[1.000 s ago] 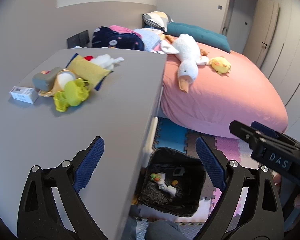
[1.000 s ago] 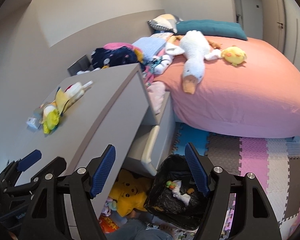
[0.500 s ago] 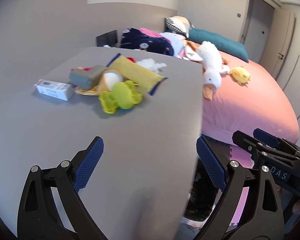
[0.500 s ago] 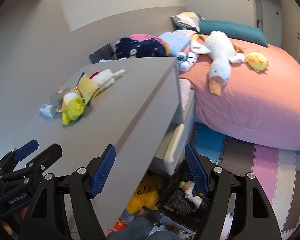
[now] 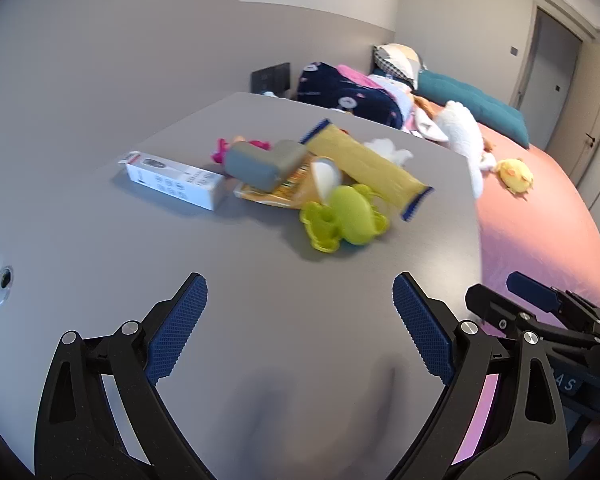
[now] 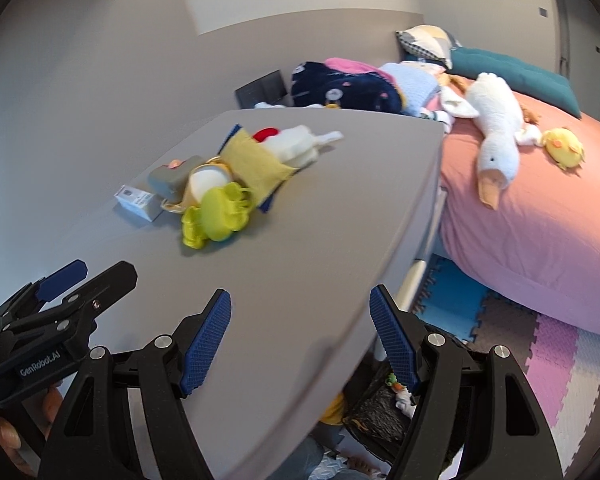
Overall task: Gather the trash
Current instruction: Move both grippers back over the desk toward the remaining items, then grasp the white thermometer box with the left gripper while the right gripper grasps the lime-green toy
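Observation:
A pile lies on the grey desk (image 5: pixel 260 320): a white box (image 5: pixel 172 179), a grey pouch (image 5: pixel 264 162), a yellow wrapper (image 5: pixel 364 166), an orange packet (image 5: pixel 284 194), a green toy (image 5: pixel 344 220) and white tissue (image 5: pixel 388 150). My left gripper (image 5: pixel 300 324) is open and empty above the desk, short of the pile. My right gripper (image 6: pixel 300 340) is open and empty over the desk's right edge (image 6: pixel 380 280). The pile also shows in the right wrist view (image 6: pixel 228 176). The black trash bin (image 6: pixel 380 412) with scraps sits on the floor below the desk.
A pink bed (image 6: pixel 540 208) with a white goose plush (image 6: pixel 496 136) and a yellow plush (image 6: pixel 564 152) stands to the right. Foam floor mats (image 6: pixel 560 360) lie beside it. An open drawer handle (image 6: pixel 412 284) sticks out under the desk edge.
Both grippers have swung left and up from over the trash bin to above the desk, closer to the pile. Both stay open and empty.

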{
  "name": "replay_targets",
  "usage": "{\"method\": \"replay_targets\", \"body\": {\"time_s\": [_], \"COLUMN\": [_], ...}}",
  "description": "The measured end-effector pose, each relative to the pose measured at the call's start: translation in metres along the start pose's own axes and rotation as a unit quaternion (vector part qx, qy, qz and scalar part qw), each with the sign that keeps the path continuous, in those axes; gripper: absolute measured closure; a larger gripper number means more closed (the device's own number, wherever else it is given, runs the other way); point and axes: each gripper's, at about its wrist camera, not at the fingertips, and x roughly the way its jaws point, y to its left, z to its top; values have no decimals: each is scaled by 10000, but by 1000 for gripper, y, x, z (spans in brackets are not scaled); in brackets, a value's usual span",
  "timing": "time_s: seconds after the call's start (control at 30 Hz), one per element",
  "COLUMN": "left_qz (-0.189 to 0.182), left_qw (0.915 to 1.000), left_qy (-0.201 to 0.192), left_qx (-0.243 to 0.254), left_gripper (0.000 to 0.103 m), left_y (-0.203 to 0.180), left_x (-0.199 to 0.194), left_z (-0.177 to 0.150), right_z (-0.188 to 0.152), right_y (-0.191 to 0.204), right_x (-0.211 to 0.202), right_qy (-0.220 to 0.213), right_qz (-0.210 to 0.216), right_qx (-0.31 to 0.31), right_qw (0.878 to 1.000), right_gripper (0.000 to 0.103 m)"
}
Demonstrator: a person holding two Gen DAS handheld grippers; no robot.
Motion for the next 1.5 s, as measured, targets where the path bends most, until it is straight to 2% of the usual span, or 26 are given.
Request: {"method": "replay_targets", "body": {"time_s": [0.1, 0.47, 0.93, 1.33, 1.37, 1.47, 1.5], "left_qz": [89, 273, 453, 544, 541, 515, 537], "left_qw": [9999, 9987, 9937, 9869, 9856, 9803, 9787], "left_qy": [12, 93, 275, 415, 458, 594, 633], "left_qx": [-69, -410, -991, -1462, -1538, -1812, -1879], "left_gripper": [12, 11, 11, 11, 11, 11, 11], "left_y": [14, 60, 111, 136, 138, 143, 145], "left_x": [5, 27, 61, 94, 98, 112, 115], "left_z": [5, 18, 40, 71, 73, 77, 79], "right_z": [4, 17, 40, 57, 58, 59, 60], "right_y": [11, 41, 67, 69, 69, 72, 72], "right_x": [9, 50, 89, 106, 107, 109, 110], "right_qy": [58, 328, 350, 311, 317, 322, 329], "right_qz": [127, 365, 189, 49, 33, -59, -64], "right_qx": [-26, -89, -286, -414, -446, -558, -585], "right_qw": [9999, 9988, 9988, 9986, 9985, 9979, 9977], "right_gripper": [26, 25, 23, 23, 24, 38, 39]}}
